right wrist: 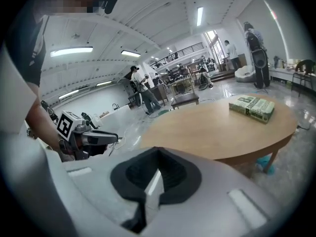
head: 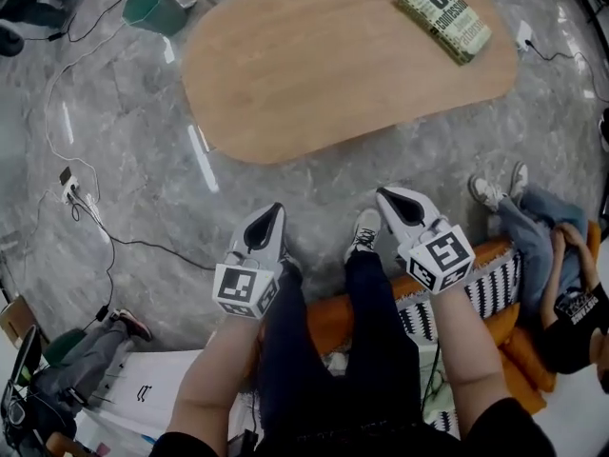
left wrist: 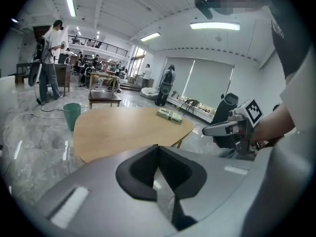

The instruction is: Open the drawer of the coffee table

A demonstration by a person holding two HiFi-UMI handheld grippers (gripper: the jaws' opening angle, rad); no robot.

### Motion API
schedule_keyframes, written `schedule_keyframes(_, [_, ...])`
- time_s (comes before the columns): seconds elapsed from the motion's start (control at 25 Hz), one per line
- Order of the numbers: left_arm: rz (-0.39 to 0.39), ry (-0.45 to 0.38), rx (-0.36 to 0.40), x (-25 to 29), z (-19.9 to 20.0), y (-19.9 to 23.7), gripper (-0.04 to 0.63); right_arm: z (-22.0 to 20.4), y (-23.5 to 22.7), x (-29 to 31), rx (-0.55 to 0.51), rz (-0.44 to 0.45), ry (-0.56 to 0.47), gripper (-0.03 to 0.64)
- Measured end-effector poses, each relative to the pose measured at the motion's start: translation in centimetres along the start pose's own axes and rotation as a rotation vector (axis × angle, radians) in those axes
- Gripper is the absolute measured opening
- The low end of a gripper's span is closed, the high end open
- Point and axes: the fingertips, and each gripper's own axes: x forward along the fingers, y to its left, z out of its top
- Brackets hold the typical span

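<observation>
L gripper (head: 274, 213), R gripper (head: 385, 196) clenched; book (head: 444, 17) on coffee table (head: 333, 65): "8th".

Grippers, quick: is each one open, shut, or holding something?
Left gripper: shut, holding nothing.
Right gripper: shut, holding nothing.

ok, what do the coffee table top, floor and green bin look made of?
Coffee table top: likely light wood or veneer, matte; faint grain, no glare.
Floor: grey veined stone or stone-look tile, polished; ceiling lights mirror in it as streaks.
Green bin: probably plastic, smooth even colour; too small to be sure.
</observation>
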Motion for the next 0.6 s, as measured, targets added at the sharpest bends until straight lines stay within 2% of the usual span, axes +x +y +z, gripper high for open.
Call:
schedule_keyframes(0.2, [0.082, 0.018, -0.013, 2.8, -5.8, 5.0, 0.002, -3.5, -2.5, 5.0, -0.056, -0.047, 0.02, 0.0])
schedule_keyframes(0.32, [0.134, 0.048, -0.025, 3.7, -8.8, 7.6, 0.002, -5.5, -3.8, 7.1, -0.043, -0.072, 0.039, 0.002])
schedule_keyframes(0.4, [0.159, 0.05, -0.027, 4.3, -10.1, 9.3, 0.002, -6.5, -4.4, 8.4, -0.031, -0.068, 0.048, 0.035])
schedule_keyframes(0.48, [0.18, 0.048, -0.024, 5.4, -11.2, 11.1, 0.002, -7.4, -5.0, 9.7, -0.034, -0.066, 0.058, 0.04])
schedule_keyframes(0.6, [0.202, 0.048, -0.023, 6.7, -12.9, 13.6, 0.043, -9.2, -6.1, 11.5, -0.046, -0.075, 0.073, 0.044])
